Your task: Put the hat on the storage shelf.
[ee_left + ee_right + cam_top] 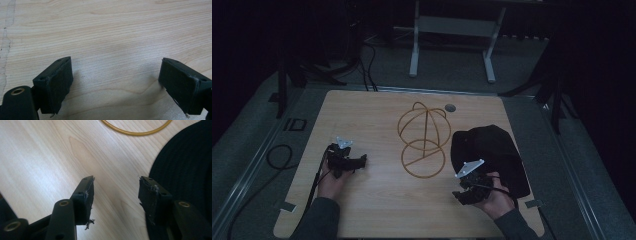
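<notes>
On the table (362, 210), black hat (492, 150) lies lengthwise, brim toward the person.

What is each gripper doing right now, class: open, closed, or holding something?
Left gripper: open, nothing between its jaws, over bare table.
Right gripper: open, holding nothing; the black hat lies just beside one jaw.

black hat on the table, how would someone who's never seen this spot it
On the wooden table, look to the right-hand side, just right of the gold wire hat stand. The black hat lies there by the right hand-held gripper: the table's one large, dark, soft shape, not thin wire.
</notes>
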{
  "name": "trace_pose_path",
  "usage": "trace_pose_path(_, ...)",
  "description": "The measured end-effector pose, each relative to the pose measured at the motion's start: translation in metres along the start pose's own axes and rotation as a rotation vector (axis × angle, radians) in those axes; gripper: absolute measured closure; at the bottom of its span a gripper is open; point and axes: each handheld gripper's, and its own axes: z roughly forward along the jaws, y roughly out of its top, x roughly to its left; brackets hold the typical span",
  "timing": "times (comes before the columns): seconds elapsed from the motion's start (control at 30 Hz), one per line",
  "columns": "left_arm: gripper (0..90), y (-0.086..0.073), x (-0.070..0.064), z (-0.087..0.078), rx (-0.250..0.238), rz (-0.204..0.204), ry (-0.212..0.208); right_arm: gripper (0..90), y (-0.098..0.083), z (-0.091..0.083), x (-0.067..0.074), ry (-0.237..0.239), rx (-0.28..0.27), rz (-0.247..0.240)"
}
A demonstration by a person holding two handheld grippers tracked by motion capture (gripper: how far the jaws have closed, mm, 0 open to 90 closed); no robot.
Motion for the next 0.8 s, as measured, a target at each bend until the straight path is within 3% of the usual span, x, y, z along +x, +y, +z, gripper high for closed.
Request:
trace_pose_path(0.17, 12.5, 0.0, 0.0, 0.0, 0.0, 0.0, 0.0, 45.8, 0.004, -0.016, -0.005, 0.041, 0.005, -0.069)
trace_pose_path(0.3, 12.5, 0.0, 0.0, 0.0, 0.0, 0.0, 0.0, 45.7, 0.006, -0.031, -0.013, 0.03, 0.009, -0.1)
trace_pose_path(0.53, 12.5, 0.0, 0.0, 0.0, 0.0, 0.0, 0.0, 45.5, 0.006, -0.057, -0.027, 0.026, -0.015, -0.084)
trace_pose_path(0.57, 12.5, 0.0, 0.0, 0.0, 0.0, 0.0, 0.0, 45.6, 0.006, -0.069, -0.033, 0.007, -0.024, -0.077)
trace_pose_path(0.8, 12.4, 0.0, 0.0, 0.0, 0.0, 0.0, 0.0, 45.1, 0.003, -0.088, -0.045, -0.021, -0.041, -0.062)
